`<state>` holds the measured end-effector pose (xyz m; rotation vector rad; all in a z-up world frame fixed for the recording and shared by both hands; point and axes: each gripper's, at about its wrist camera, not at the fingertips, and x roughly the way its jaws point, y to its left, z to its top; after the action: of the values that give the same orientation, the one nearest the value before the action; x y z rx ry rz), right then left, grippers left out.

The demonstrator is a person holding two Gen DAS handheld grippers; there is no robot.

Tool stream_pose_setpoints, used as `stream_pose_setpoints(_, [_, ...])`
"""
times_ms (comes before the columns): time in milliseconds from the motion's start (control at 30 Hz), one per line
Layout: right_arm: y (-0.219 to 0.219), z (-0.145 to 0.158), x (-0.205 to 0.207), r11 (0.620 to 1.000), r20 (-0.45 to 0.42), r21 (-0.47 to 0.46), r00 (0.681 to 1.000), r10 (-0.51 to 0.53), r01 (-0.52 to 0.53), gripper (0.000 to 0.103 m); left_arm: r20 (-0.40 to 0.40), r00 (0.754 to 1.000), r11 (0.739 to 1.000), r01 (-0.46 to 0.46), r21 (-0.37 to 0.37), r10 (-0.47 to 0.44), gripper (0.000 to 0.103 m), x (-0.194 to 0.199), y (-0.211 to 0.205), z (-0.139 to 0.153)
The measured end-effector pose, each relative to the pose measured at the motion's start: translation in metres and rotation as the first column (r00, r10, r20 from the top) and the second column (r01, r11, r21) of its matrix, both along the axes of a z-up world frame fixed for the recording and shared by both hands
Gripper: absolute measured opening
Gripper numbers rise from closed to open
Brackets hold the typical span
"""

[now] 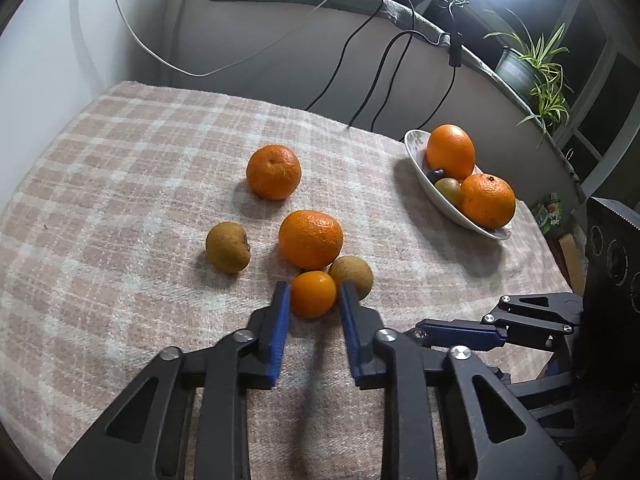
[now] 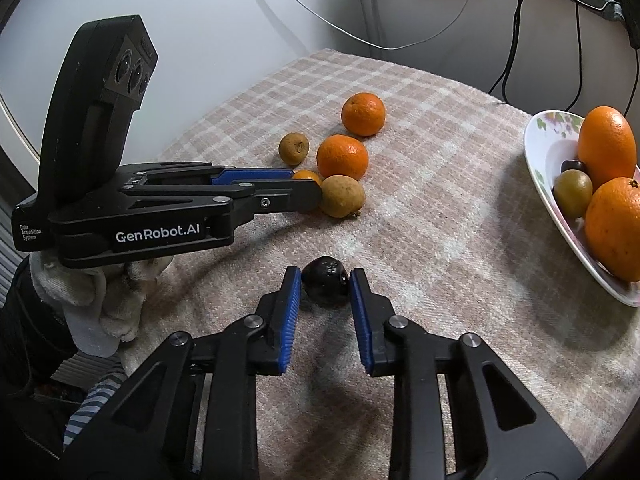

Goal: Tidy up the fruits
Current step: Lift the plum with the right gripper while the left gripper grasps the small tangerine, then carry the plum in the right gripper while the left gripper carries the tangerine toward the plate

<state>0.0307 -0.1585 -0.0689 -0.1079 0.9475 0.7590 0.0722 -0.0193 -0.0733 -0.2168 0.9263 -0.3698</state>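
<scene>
On checked woven cloth (image 1: pixel 120 168), ridged blue jaws pinch round small orange (image 1: pixel 313 294).

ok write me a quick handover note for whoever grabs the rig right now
Left gripper: shut on the small orange, still on the cloth.
Right gripper: shut on the dark fruit, also still on the cloth.
Done: bowl at the right holds two oranges, a green fruit and a dark one.
Left: lift both held fruits into the bowl, then move two big oranges and two brown fruits from the cloth.
</scene>
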Motion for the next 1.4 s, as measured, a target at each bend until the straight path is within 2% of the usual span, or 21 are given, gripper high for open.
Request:
stream_pose_setpoints(333, [-0.006, 0.003, 0.0, 1.0, 0.007, 0.01, 1.0, -0.011, 0.011, 0.026, 0.015, 1.0, 1.0, 0.0, 0.002, 0.0, 0.021, -0.005, -0.001, 0.005])
stream_pose_setpoints(733, [-0.026, 0.015, 0.0, 0.998, 0.032, 0.035, 0.998, -0.061, 0.06, 0.025, 0.059, 0.998, 1.0, 0.025, -0.007, -0.024, 0.021, -0.011, -0.013, 0.024])
stream_pose_setpoints(1400, [-0.103, 0.039, 0.008, 0.972, 0.088, 0.078, 0.969, -0.229, 0.223, 0.025, 0.101, 0.986, 0.99, 0.137, -0.014, -0.135, 0.021, 0.007, -0.081, 0.041])
